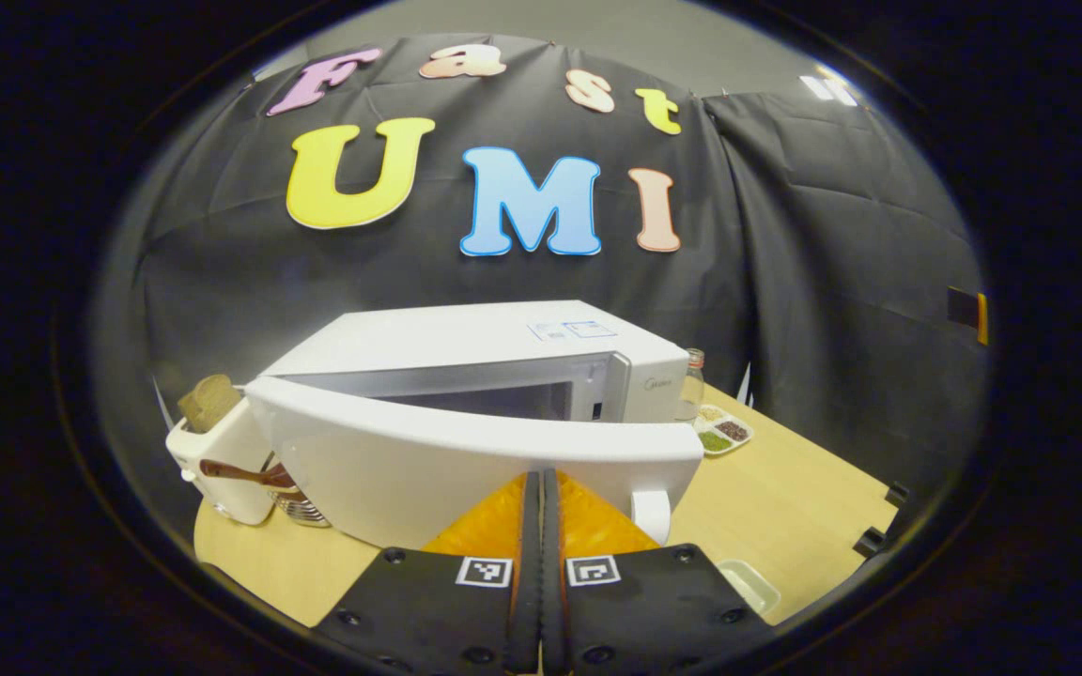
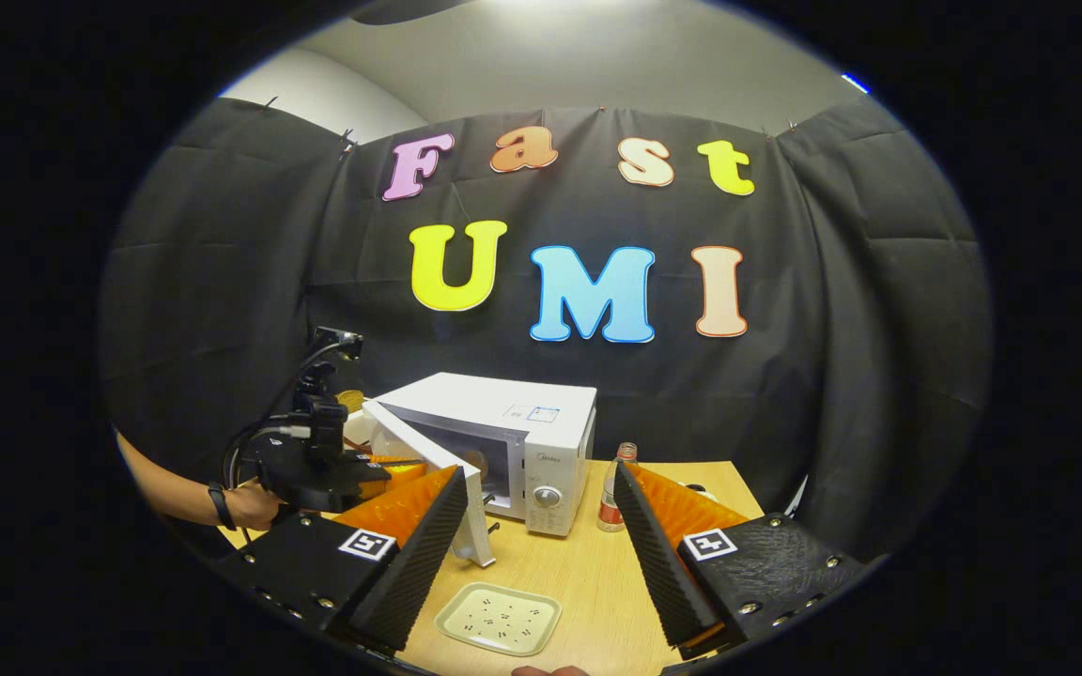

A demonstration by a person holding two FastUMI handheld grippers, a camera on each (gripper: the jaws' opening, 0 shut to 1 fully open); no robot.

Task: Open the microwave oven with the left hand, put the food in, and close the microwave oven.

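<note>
- Left claw (image 1: pixel 542 488) clenched, fingers together against the half-open white microwave door (image 1: pixel 466 460).
- Right claw (image 2: pixel 536 526) released, above the pale rectangular food tray (image 2: pixel 499 618) on the wooden table (image 2: pixel 588 573).
- White box-shaped microwave oven (image 2: pixel 503 441) behind.

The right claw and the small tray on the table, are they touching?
Apart. In the right gripper view the right claw hangs open above the table, and the tray lies flat between and below its fingers with bare tabletop all around.
</note>
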